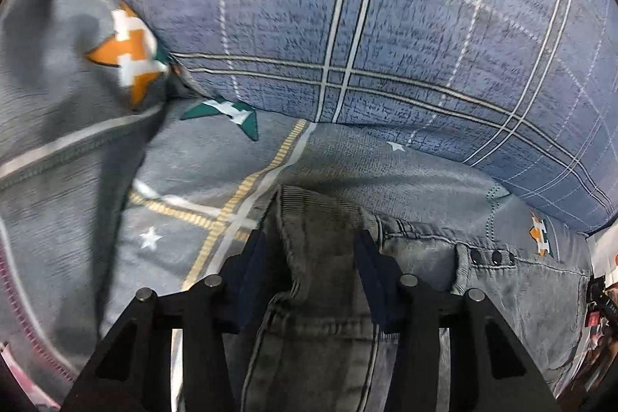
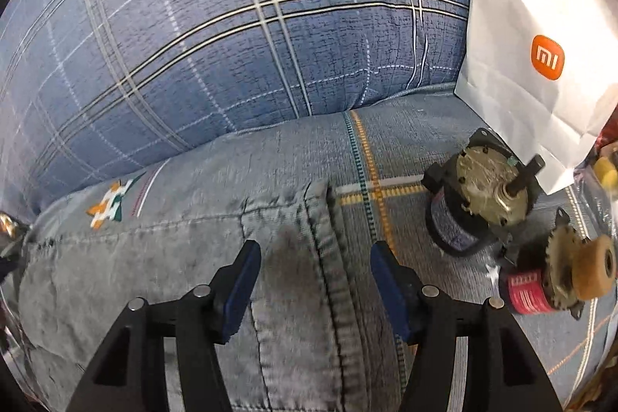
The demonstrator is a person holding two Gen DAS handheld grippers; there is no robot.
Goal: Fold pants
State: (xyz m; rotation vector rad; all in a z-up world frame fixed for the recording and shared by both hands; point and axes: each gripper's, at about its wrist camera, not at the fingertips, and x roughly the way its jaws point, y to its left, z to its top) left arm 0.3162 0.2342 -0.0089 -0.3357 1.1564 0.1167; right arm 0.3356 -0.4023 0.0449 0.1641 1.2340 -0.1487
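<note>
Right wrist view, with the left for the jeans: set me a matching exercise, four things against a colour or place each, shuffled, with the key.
Things:
1. jeans
2. paper bag
3. plaid pillow
4. motor with the red label

Descriptions:
A. white, orange logo
B. blue, pale crossing stripes
C. faded grey-blue denim, under both open grippers
D. on the bed's right edge, nearest the camera

Pairs: 1-C, 2-A, 3-B, 4-D

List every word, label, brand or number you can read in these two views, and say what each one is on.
"mi": white letters in the orange logo on the white paper bag.
Red label on the nearer small motor: printed lines, too blurred to read.
Jeans, bedsheet, plaid pillow: no readable text.
</note>
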